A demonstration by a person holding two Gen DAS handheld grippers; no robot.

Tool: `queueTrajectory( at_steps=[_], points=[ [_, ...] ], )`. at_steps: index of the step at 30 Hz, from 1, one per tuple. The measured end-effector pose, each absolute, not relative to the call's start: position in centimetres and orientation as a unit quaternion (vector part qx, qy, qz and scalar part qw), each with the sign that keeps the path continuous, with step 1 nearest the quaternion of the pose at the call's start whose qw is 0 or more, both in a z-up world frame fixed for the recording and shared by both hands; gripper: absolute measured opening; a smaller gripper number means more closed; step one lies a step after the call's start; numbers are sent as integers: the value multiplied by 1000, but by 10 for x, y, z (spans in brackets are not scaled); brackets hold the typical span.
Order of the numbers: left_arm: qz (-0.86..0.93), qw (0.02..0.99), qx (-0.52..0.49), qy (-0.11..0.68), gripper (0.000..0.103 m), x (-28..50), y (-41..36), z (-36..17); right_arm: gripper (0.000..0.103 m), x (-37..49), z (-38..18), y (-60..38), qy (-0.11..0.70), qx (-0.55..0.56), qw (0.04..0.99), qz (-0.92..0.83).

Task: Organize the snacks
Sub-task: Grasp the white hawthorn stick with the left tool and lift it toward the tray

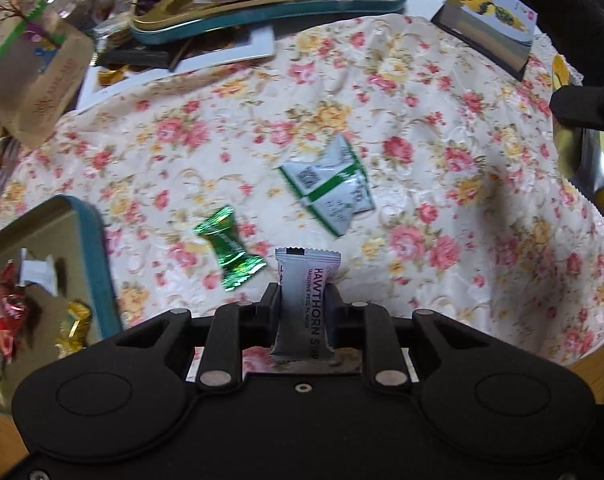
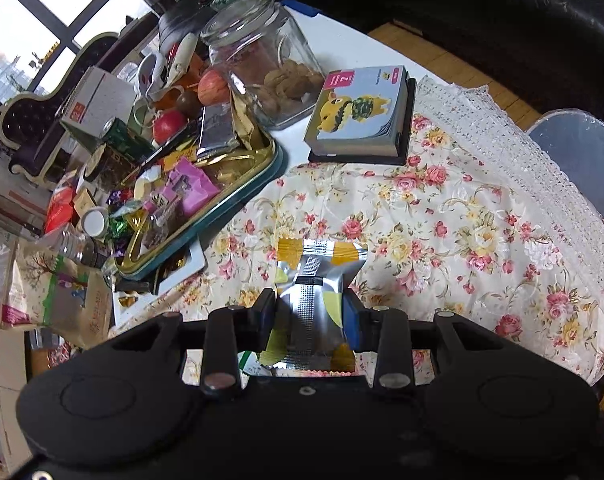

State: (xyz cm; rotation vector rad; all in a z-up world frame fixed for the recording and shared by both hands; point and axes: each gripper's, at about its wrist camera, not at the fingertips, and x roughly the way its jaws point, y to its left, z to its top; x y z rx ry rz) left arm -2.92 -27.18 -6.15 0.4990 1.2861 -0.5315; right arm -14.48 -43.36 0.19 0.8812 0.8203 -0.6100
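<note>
Setting: cluttered tabletop [image 1: 481, 8] under a floral cloth [image 1: 441, 184], with a window and dark furniture beyond its far edge.
Left jaws: the left gripper [image 1: 303, 300] is closed narrowly on a grey-white hawthorn strip packet [image 1: 302, 304], held upright and clear of the cloth.
Right jaws: the right gripper [image 2: 311, 312] is clamped on a silver and yellow foil packet [image 2: 317, 288], which is creased between the pads.
Loose snacks: a green foil candy [image 1: 230, 248] and a white-green sachet [image 1: 329, 184] lie mid-cloth, close together.
Containers: a teal-rimmed tin [image 1: 98, 264] at the near left corner holds red and gold sweets; a larger teal-rimmed tray [image 2: 238, 196] near the far edge is heaped with wrappers.
Beyond: a glass jar [image 2: 262, 60] of cookies, and a block of cards with a yellow cartoon figure [image 2: 361, 108].
Writing: the strip reads "HAWTHORN" and "TANGERINE PEEL FLAVOUR"; other print is too blurred.
Risk: slick film could slide out of either grip; squeezing may crush the foil packet's contents; a drop onto the overfull tray could push wrappers over its rim.
</note>
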Motion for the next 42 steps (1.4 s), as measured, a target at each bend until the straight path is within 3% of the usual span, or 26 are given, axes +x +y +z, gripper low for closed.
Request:
queueTrajectory(
  at_steps=[21, 42],
  points=[
    [-194, 773, 228, 559, 29, -10, -214, -28, 38, -91, -26, -383, 448, 353, 779, -261],
    [-112, 810, 121, 563, 29, 46, -118, 11, 38, -48, -21, -317, 467, 314, 797, -220]
  ],
)
